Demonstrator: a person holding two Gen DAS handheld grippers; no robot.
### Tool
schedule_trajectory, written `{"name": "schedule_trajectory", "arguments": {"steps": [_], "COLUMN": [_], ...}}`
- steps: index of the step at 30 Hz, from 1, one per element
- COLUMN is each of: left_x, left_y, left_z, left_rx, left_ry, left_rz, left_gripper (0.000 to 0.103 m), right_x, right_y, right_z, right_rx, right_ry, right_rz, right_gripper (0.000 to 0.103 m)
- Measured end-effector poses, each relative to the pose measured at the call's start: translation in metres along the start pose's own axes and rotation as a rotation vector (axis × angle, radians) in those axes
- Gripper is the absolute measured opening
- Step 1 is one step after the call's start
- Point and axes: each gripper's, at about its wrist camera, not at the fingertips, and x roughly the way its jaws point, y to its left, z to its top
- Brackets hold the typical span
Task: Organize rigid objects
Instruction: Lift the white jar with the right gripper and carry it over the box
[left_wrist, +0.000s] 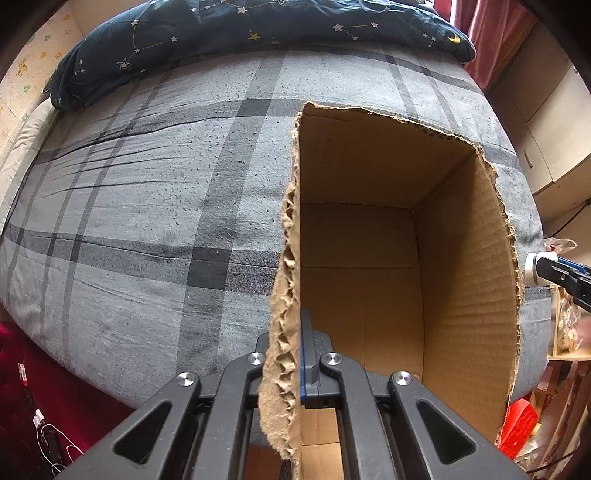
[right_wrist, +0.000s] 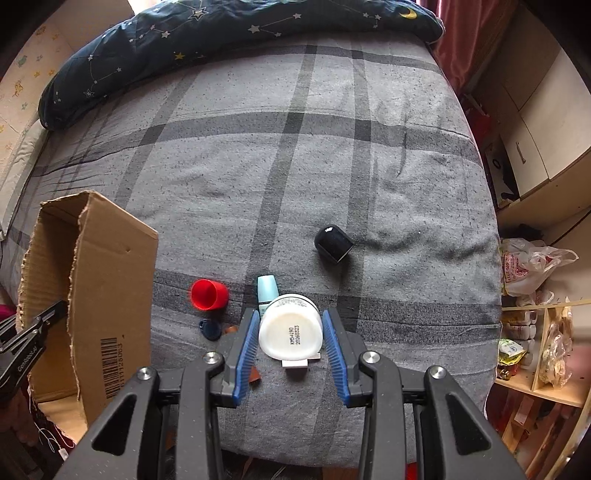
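Our left gripper (left_wrist: 299, 354) pinches the box (left_wrist: 461, 266) wall; our right gripper (right_wrist: 290, 339) clasps a white jar (right_wrist: 288, 328).

The cardboard box (left_wrist: 369, 258) gapes open, its interior bare; around the red cup (right_wrist: 208, 294), small items crowd the bedsheet (right_wrist: 258, 166).

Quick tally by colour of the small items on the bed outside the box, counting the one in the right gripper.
White: 1, jar between the right gripper fingers
Red: 1, cup
Black: 1, cap
Pale blue: 1, bottle
Dark blue: 1, tag
Total: 5
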Motion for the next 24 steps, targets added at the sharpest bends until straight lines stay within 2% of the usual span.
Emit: {"name": "schedule_trajectory", "arguments": {"steps": [24], "left_x": [-0.005], "left_y": [-0.012], "left_z": [0.008], "left_rx": [-0.049], "left_ry": [-0.015], "left_rz": [0.02], "left_gripper": [0.002], "right_x": [-0.078], "right_y": [0.067], "right_z": [0.015], "right_rx": [-0.075], "right_ry": [-0.158], "right_rz": [0.126], "right_gripper": [0.038]}}
